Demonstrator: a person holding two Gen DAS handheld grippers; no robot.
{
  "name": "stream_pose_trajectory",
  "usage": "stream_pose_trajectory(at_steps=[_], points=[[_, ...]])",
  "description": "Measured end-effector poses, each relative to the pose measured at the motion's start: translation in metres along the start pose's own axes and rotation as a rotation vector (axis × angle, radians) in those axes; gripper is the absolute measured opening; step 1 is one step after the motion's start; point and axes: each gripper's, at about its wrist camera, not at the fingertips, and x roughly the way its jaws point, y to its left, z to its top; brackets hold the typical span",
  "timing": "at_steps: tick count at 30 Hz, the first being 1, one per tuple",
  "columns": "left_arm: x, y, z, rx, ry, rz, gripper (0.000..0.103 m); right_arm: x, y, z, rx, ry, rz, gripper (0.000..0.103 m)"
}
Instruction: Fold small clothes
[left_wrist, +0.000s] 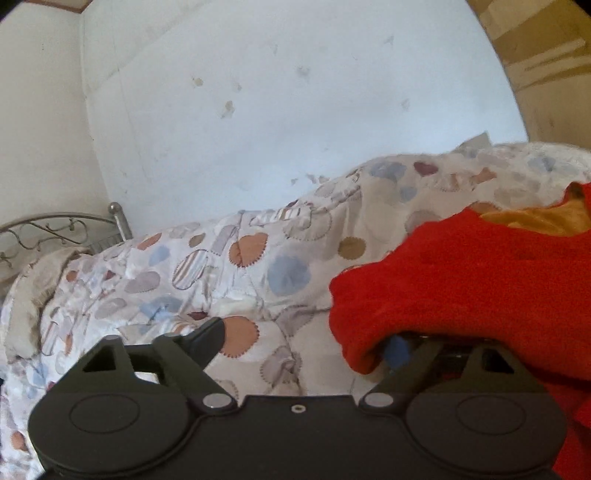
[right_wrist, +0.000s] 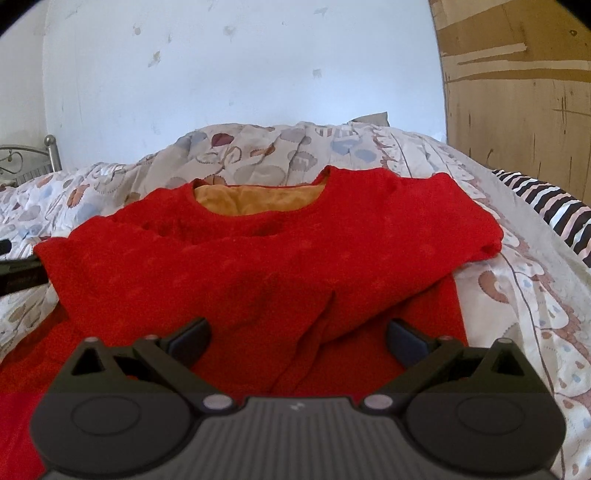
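Note:
A small red sweater (right_wrist: 266, 254) with an orange lining at the neck lies on the patterned quilt (right_wrist: 258, 147), its sleeves folded across the body. My right gripper (right_wrist: 297, 338) is open, low over the sweater's lower part, fingers apart and holding nothing. In the left wrist view the sweater's left edge (left_wrist: 461, 280) fills the right side. My left gripper (left_wrist: 308, 339) is open; its right finger sits under the sweater's edge fold, its left finger (left_wrist: 208, 334) over bare quilt. The left gripper also shows at the left edge of the right wrist view (right_wrist: 18, 277).
The quilt (left_wrist: 221, 266) covers a bed with a metal frame (left_wrist: 59, 229) at the far left. A white stained wall (right_wrist: 240, 66) is behind. A wooden panel (right_wrist: 517, 92) stands at the right. A black-and-white striped cloth (right_wrist: 546, 206) lies at the right.

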Motion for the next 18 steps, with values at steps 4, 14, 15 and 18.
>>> stream_pose_trajectory(at_steps=[4, 14, 15, 18], points=[[0.016, 0.005, -0.002, -0.015, 0.122, 0.016, 0.079, -0.001, -0.001, 0.0, 0.007, -0.002, 0.008, 0.103], [0.025, 0.019, -0.013, -0.088, 0.212, -0.001, 0.079, -0.001, -0.003, -0.001, 0.019, -0.004, 0.024, 0.103], [0.023, 0.019, -0.012, -0.088, 0.214, -0.009, 0.079, -0.001, -0.003, 0.0, 0.02, -0.004, 0.025, 0.103], [0.019, 0.025, -0.011, -0.091, 0.243, -0.065, 0.082, 0.0, -0.004, 0.001, 0.026, 0.001, 0.027, 0.103]])
